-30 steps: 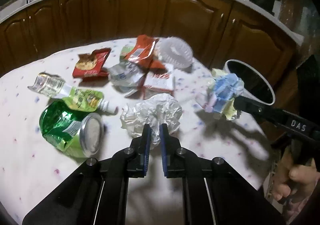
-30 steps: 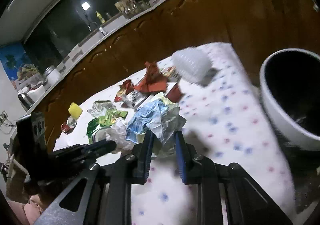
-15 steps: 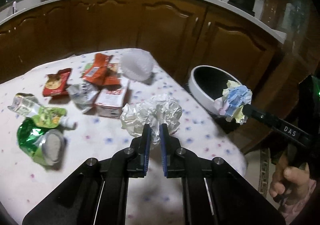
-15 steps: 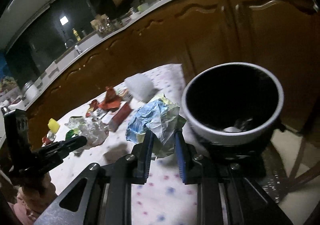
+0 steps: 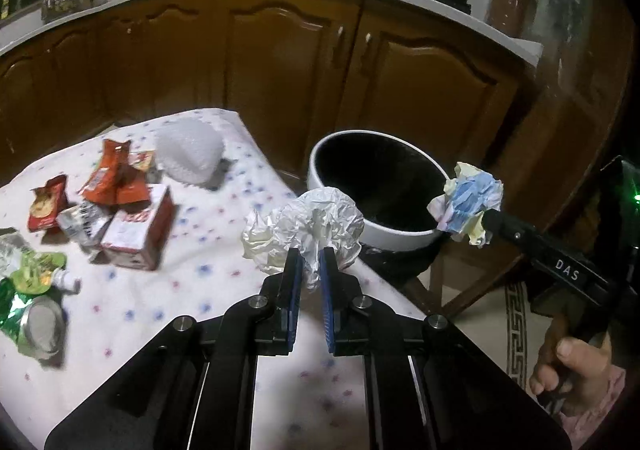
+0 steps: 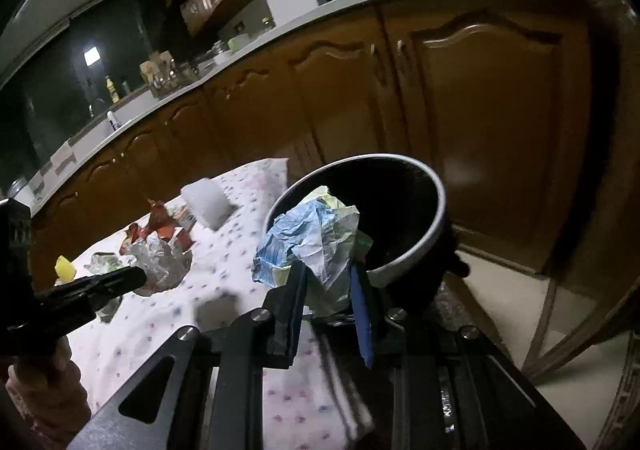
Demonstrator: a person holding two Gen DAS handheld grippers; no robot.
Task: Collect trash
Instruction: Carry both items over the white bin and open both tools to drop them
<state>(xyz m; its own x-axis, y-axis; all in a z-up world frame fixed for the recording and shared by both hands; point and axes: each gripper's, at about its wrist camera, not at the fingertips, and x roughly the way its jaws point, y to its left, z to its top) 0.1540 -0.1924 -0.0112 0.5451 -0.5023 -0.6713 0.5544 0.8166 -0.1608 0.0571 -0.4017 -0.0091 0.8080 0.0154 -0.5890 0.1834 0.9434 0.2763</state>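
Both my grippers have swung right off table toward bin since a second ago; wrappers now lie well left. My right gripper (image 6: pixel 329 290) pinches blue-yellow paper wad (image 6: pixel 310 238), fingers part closed around its lower end, wad bulging above tips, hanging over near rim of white bin (image 5: pixel 394 240). My left gripper (image 5: pixel 307 272) clamps white crumpled paper (image 5: pixel 308 226), fingers nearly together, ball spilling past tips, over table edge (image 5: pixel 224 250) just beside bin. Red carton (image 5: pixel 138 236) rests on cloth.

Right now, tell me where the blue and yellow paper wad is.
The blue and yellow paper wad is clamped in the right gripper, held at the near rim of the white bin, just off the table's right edge.
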